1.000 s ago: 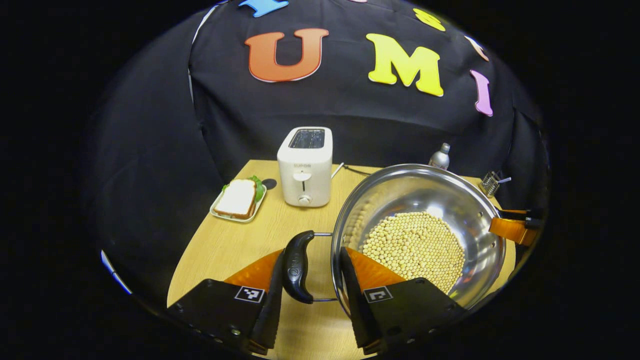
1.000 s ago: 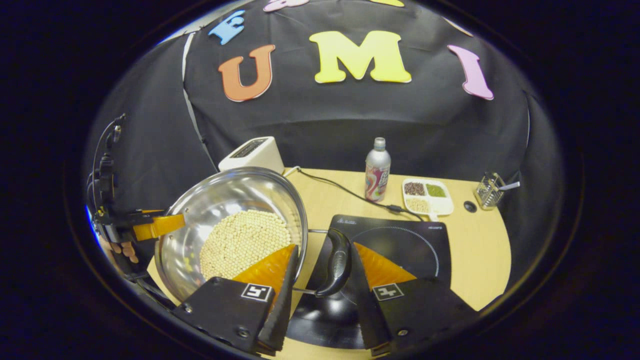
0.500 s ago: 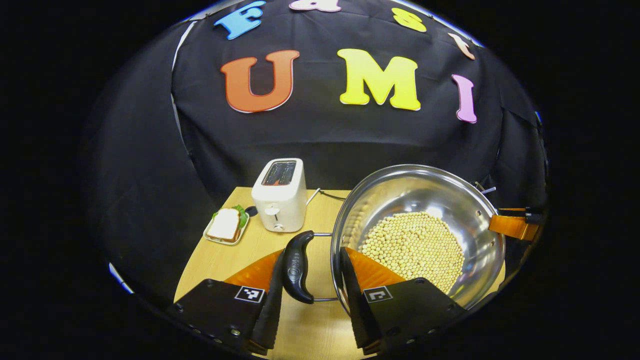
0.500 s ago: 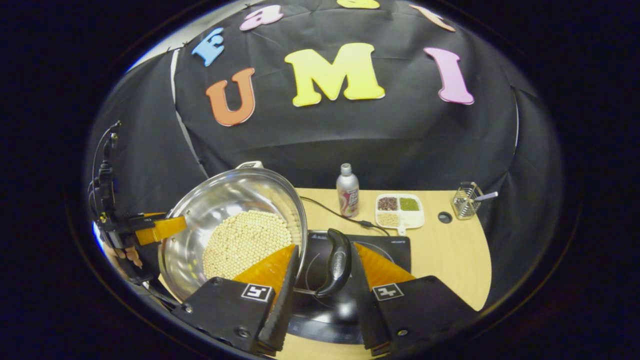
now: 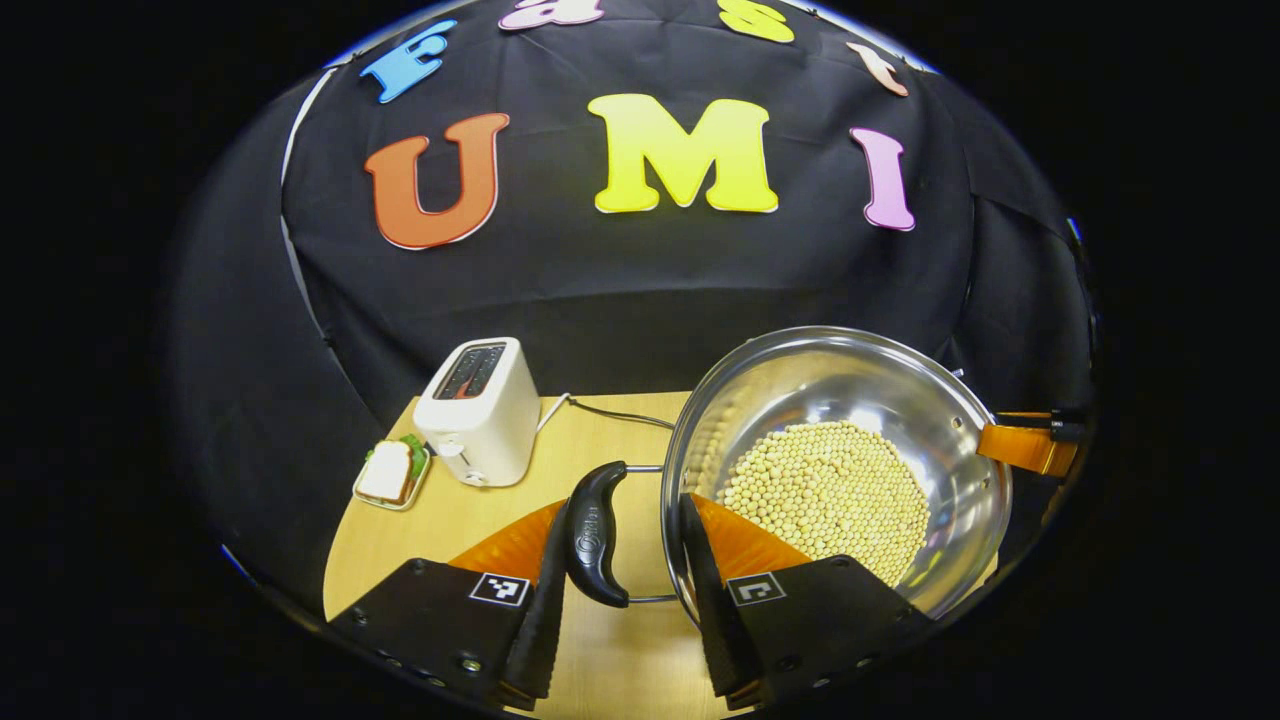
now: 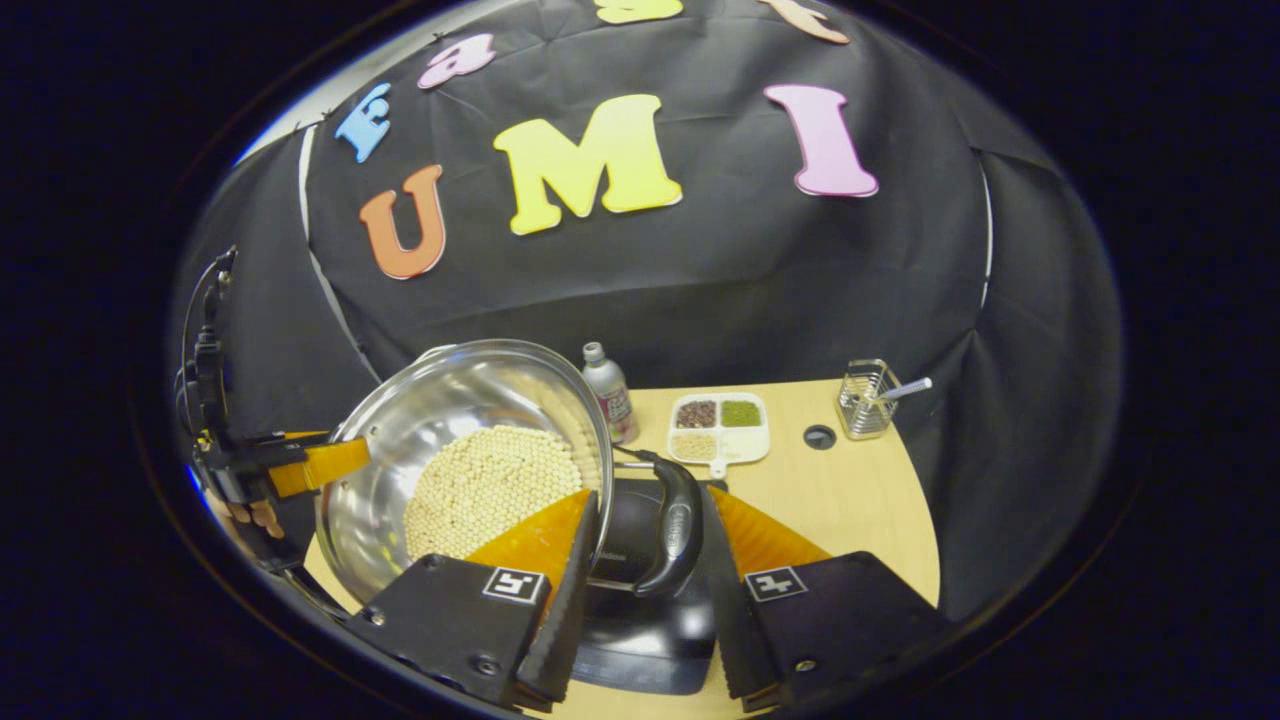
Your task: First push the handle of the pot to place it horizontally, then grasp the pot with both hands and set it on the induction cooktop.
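Nearest each camera, the fingers straddle one loop handle of the pot [image 5: 840,470]: the left gripper [image 5: 622,600] brackets the left handle [image 5: 594,535], and the right gripper [image 6: 640,600] brackets the right handle [image 6: 676,535]. Neither handle visibly touches both fingers, so a firm clamp cannot be confirmed; each pair stands part-closed around its handle. Both handles lie level, so the push step is judged complete, and the two-handed grasp appears established. The pot seems to be held above the surface [image 5: 450,520], tipped toward the cameras, though contact underneath cannot be seen. Its bowl holds a flat bed of pale round beans [image 5: 830,490], pooled at the bottom and well below the rim. Directly under the right handle in the right gripper view lies the induction cooktop [image 6: 640,640], so the remaining work is judged to be centring the pot over it, lowering, and letting go. Farther out in that view stand a bottle [image 6: 606,390], a divided tray [image 6: 718,428] with three kinds of grain, and a wire holder [image 6: 866,398]. Farther out in the left gripper view stand a toaster [image 5: 478,410] and a small plate carrying a sandwich [image 5: 390,470].
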`<control>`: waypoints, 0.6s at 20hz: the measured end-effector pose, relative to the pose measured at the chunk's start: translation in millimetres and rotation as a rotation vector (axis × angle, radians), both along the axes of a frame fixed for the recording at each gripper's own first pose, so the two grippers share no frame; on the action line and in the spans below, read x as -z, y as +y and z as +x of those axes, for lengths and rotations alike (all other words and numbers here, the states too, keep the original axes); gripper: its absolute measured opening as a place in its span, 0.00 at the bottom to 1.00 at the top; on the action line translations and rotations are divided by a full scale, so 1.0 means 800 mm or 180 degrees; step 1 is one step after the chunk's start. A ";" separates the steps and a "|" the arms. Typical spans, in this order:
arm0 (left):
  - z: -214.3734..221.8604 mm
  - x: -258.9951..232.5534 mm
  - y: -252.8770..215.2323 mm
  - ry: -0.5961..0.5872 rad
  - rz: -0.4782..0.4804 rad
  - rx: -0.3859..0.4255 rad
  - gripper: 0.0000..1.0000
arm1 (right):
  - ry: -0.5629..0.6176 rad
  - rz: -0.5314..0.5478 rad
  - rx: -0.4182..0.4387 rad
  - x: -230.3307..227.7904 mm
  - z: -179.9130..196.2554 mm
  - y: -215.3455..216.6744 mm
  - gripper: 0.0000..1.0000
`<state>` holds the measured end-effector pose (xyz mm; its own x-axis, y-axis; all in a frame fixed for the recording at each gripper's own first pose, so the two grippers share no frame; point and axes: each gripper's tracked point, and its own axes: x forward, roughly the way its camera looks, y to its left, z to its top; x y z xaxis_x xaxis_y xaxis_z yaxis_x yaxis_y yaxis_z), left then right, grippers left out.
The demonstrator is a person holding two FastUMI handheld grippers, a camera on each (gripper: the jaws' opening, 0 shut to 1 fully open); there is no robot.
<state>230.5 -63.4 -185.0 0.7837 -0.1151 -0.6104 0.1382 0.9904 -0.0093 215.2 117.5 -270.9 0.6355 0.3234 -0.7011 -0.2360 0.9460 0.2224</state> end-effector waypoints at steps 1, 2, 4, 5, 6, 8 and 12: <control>0.006 0.008 -0.010 0.0021 -0.0002 0.0021 0.57 | 0.0027 0.0002 0.0029 0.006 0.001 -0.007 0.57; 0.007 0.015 -0.018 0.0046 -0.0002 0.0042 0.57 | 0.0053 -0.0005 0.0047 0.014 0.002 -0.015 0.56; 0.009 0.029 -0.029 0.0096 -0.0015 0.0083 0.57 | 0.0109 -0.0010 0.0098 0.031 0.006 -0.028 0.57; 0.011 0.035 -0.033 0.0113 -0.0024 0.0094 0.57 | 0.0134 -0.0008 0.0115 0.037 0.007 -0.031 0.56; 0.012 0.042 -0.039 0.0142 -0.0047 0.0098 0.57 | 0.0157 -0.0015 0.0131 0.044 0.009 -0.036 0.59; 0.011 0.054 -0.052 0.0186 -0.0068 0.0120 0.57 | 0.0189 -0.0032 0.0157 0.059 0.011 -0.045 0.56; 0.017 0.084 -0.068 0.0254 -0.0055 0.0146 0.57 | 0.0265 -0.0059 0.0181 0.091 0.015 -0.057 0.56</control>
